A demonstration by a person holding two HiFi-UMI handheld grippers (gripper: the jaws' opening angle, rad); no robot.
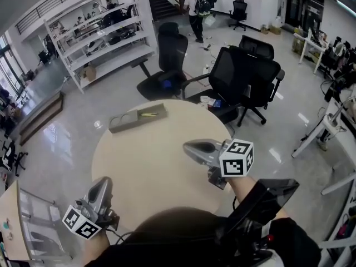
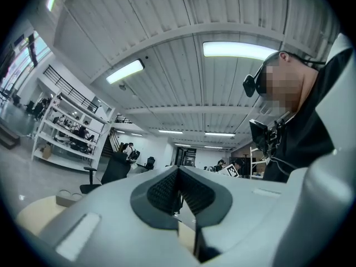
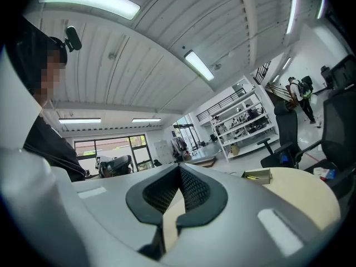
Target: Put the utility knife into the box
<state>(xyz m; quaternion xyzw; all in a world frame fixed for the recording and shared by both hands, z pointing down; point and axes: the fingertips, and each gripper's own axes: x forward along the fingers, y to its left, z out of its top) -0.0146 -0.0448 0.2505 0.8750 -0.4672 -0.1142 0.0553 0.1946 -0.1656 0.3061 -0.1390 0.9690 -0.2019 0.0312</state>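
Observation:
A grey box [image 1: 138, 117] lies on the far left part of the round beige table [image 1: 150, 166]. A yellow utility knife [image 1: 148, 114] rests inside it. The right gripper view shows the same box [image 3: 257, 176] with the knife [image 3: 253, 177] off to the right. In the left gripper view the box [image 2: 65, 196] is at the far left. My left gripper [image 1: 104, 182] hovers at the near left edge of the table, shut and empty. My right gripper [image 1: 187, 147] is over the table's right side, pointing left, also shut with nothing in it. Both are well short of the box.
Black office chairs [image 1: 245, 77] stand just beyond the table's far edge. White shelving [image 1: 105, 32] lines the back left, and a person [image 1: 194, 10] stands far back. A desk corner [image 1: 11, 221] sits at the near left.

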